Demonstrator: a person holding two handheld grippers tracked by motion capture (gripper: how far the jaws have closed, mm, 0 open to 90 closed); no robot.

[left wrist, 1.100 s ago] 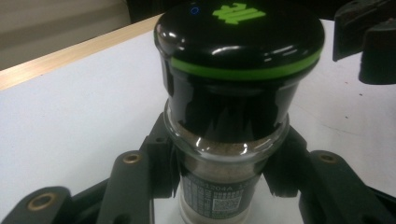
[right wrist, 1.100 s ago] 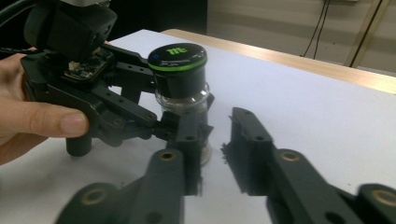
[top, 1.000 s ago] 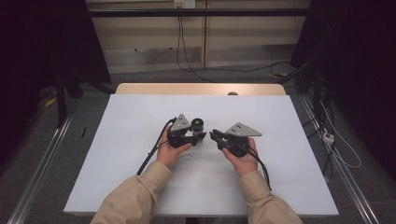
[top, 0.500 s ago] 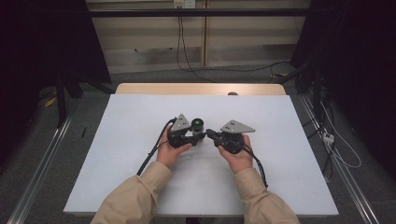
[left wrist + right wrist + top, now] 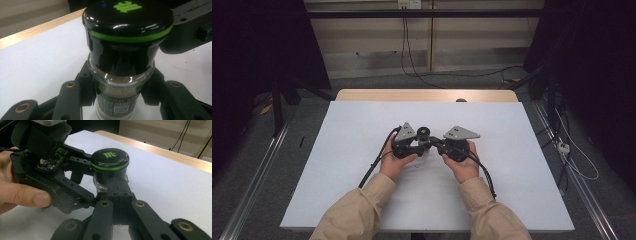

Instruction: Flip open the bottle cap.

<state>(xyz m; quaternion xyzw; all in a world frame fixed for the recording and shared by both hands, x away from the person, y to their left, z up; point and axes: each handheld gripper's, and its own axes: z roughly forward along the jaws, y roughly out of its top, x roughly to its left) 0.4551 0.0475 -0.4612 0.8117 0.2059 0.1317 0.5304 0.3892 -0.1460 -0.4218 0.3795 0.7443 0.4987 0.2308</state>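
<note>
Left claw (image 5: 416, 145) clamped on the glass body of a spice jar (image 5: 423, 135), jaws either side of it under the black lid with green ring (image 5: 128, 23). Jar stands upright on the white surface (image 5: 337, 165), near its middle. Right claw (image 5: 435, 142) has its jaws pressed together, tips at the jar's side, probably touching the glass, hard to confirm. Both hands grip close together.

**Readable marks on the jar**

Jar lid (image 5: 110, 157): green logo on top, reads like "Mc". My left gripper view shows the label (image 5: 116, 106) on the glass: "1204A" partly legible, QR code beside it. Remaining print too small to read.
</note>
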